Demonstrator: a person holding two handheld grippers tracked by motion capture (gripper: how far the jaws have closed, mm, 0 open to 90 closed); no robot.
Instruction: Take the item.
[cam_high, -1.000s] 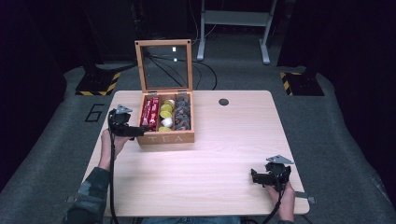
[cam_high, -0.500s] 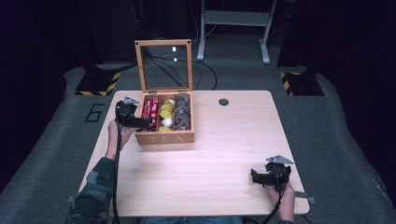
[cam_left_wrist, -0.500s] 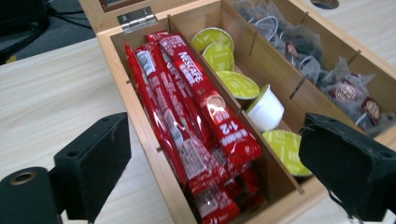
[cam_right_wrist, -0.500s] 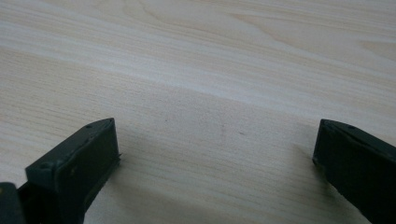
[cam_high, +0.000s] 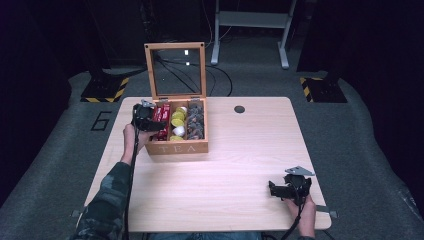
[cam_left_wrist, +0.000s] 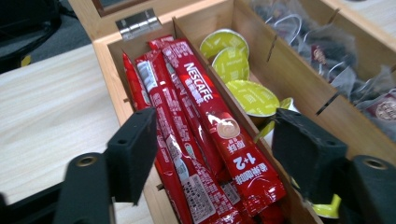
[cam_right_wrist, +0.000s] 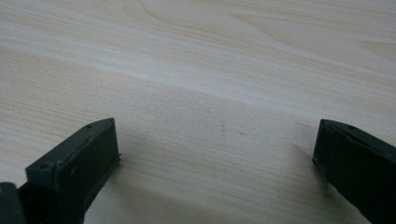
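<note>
Jaws spread wide, the left gripper (cam_left_wrist: 212, 158) hovers over red Nescafé sachets (cam_left_wrist: 205, 135) packed in the wooden tea box's (cam_high: 177, 148) left compartment, while the right gripper (cam_high: 285, 189), also spread, rests near the surface's (cam_high: 240, 165) front-right edge.

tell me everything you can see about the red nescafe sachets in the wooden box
The long red foil Nescafe stick sachets are glossy, with white lettering, a coffee-cup picture, "1+2" and barcodes printed on them. Several lie stacked lengthwise, overlapping, filling the leftmost compartment of the open wooden tea box, beside the compartment of yellow-green capsules. They rest against the box wall and a thin wooden divider. The left gripper hovers over them, jaws open to either side of the pile, not visibly touching.
</note>
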